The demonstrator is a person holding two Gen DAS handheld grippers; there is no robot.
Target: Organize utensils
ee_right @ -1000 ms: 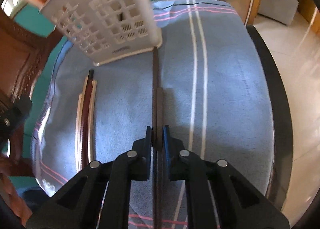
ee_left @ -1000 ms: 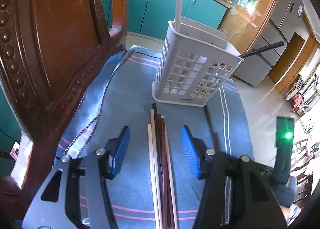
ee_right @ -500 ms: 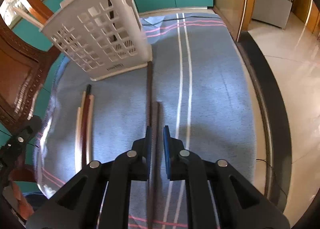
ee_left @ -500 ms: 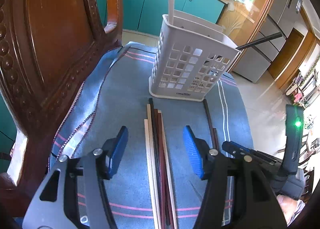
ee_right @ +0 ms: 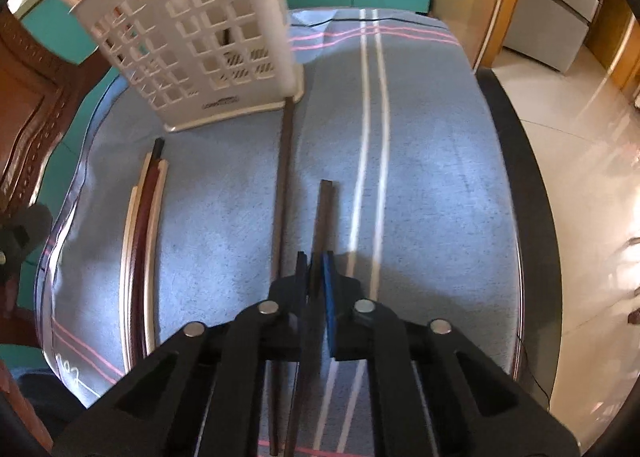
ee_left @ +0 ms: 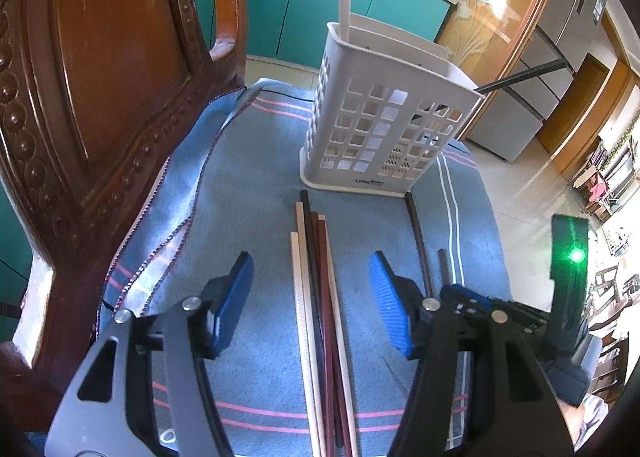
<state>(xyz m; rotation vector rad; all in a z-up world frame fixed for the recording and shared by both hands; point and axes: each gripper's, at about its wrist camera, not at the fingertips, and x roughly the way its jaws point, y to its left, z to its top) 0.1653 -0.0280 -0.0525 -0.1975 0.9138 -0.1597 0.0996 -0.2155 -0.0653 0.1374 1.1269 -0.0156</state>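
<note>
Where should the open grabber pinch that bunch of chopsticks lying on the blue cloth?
Grip the chopstick bundle mid-length, from straight above. The sticks lie flat, running between the left gripper and its open jaws, so closing across them catches all together. The ends near the white holder are uneven.

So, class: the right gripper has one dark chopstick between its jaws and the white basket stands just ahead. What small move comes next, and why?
Probably lift. The right gripper is shut on a dark chopstick that hardly clears the blue cloth, and its twin lies alongside. Raising it a little, tip first, would free it for the white basket.
</note>
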